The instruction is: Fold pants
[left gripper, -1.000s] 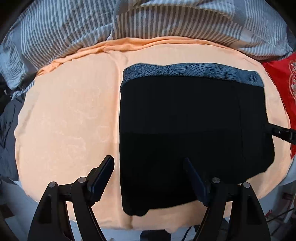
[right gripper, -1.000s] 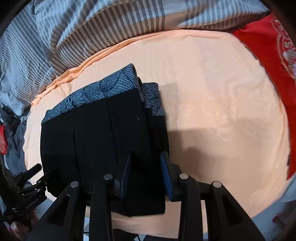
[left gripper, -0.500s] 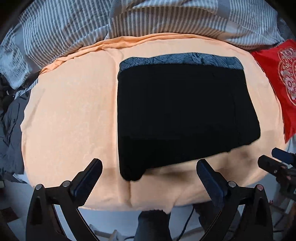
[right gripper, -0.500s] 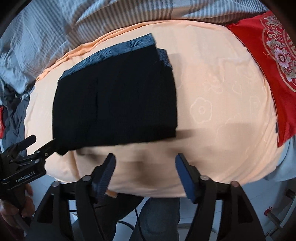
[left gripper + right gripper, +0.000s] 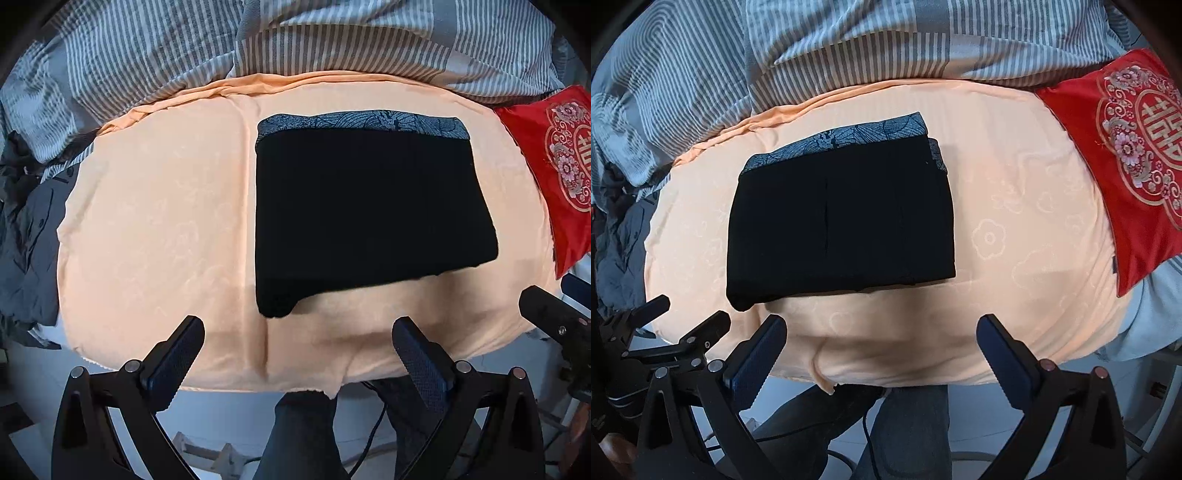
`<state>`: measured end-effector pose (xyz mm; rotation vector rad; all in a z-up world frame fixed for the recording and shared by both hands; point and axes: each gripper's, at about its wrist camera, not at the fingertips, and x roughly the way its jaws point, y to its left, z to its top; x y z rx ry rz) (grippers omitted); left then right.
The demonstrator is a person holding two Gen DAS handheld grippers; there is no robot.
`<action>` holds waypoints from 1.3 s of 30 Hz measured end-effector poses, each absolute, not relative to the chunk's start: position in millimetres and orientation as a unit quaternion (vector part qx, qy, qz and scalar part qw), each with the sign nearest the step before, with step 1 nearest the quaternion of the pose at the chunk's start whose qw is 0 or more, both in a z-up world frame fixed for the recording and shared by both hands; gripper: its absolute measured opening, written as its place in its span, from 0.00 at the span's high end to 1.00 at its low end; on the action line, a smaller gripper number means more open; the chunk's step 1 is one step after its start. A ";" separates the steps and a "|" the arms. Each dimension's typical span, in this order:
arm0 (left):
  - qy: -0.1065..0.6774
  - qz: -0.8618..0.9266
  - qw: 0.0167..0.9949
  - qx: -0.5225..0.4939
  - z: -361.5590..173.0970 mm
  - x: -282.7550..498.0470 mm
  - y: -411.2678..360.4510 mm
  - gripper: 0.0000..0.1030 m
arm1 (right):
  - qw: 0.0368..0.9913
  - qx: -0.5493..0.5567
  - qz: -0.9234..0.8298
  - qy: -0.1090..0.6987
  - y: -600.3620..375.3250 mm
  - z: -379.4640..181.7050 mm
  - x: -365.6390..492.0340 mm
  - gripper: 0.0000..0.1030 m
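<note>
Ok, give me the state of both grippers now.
Left gripper: open, holding nothing.
Right gripper: jaws have just been opening, now wide, nothing between them; pants lie free.

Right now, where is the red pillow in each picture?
Left wrist view: the red pillow is at the right edge, cut off, right of the black pants.
Right wrist view: the red pillow fills the upper right, showing more of it.
Shared landmark: the peach sheet under the pants.

Both the left gripper (image 5: 297, 345) and right gripper (image 5: 881, 345) point down, fingers just spread wide, nothing between them.
</note>
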<state>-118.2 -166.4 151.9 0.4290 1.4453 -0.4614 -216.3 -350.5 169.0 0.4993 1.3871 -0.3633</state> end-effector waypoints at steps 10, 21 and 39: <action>0.648 -0.217 0.702 0.202 173.3 -126.1 -159.3 0.01 | 0.720 0.226 -0.196 0.626 -345.0 194.4 -221.3 0.00; 0.641 -0.191 0.720 0.185 198.2 -123.9 -165.6 0.01 | 0.722 0.203 -0.168 0.639 -348.7 213.9 -217.1 0.00; 0.637 -0.178 0.721 0.206 215.6 -138.7 -191.7 0.01 | 0.731 0.155 -0.137 0.651 -357.2 227.8 -211.9 0.00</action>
